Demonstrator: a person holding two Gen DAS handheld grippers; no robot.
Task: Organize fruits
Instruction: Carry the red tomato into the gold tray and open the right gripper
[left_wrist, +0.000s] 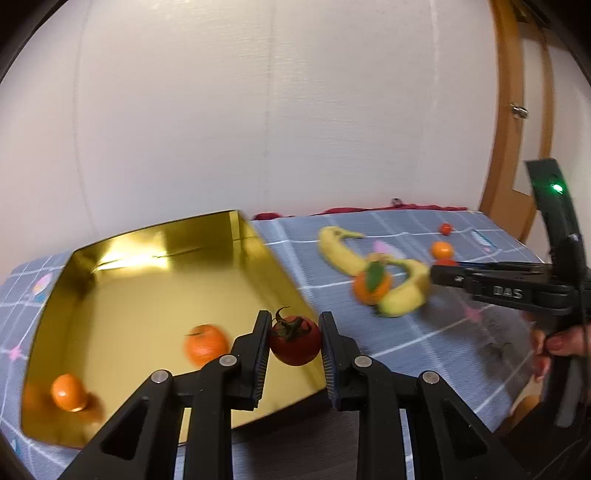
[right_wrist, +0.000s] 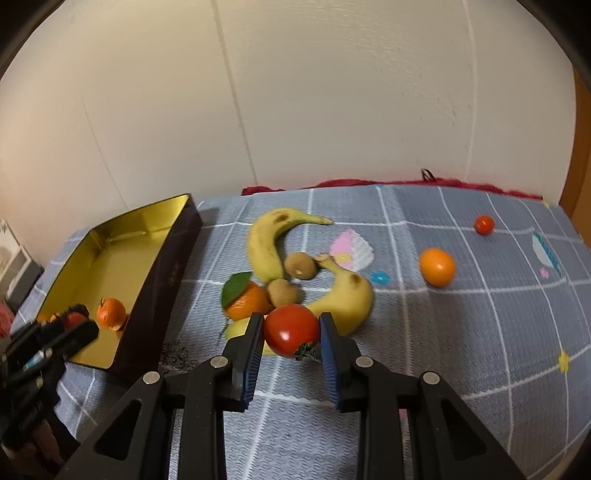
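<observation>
Between both fingers of each hand-held gripper (left_wrist: 294, 347) (right_wrist: 291, 332) sits a tomato (left_wrist: 294, 341) (right_wrist: 291, 331).

Two curved yellow bananas (right_wrist: 264, 247) (right_wrist: 345, 295), two fuzzy brown kiwis (right_wrist: 300, 264) (right_wrist: 282, 291), four round orange tangerines (right_wrist: 247, 300) (right_wrist: 437, 267) (right_wrist: 110, 314) (left_wrist: 69, 392), one gold-lined rectangular tin box (right_wrist: 110, 266).

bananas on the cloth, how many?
2. One banana lies nearer the wall, curving around the kiwis; the other banana lies just beyond the right gripper. A third may be hidden.

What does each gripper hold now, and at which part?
Left gripper holds a dark tomato by its sides; right gripper holds a red tomato by its sides.
</observation>
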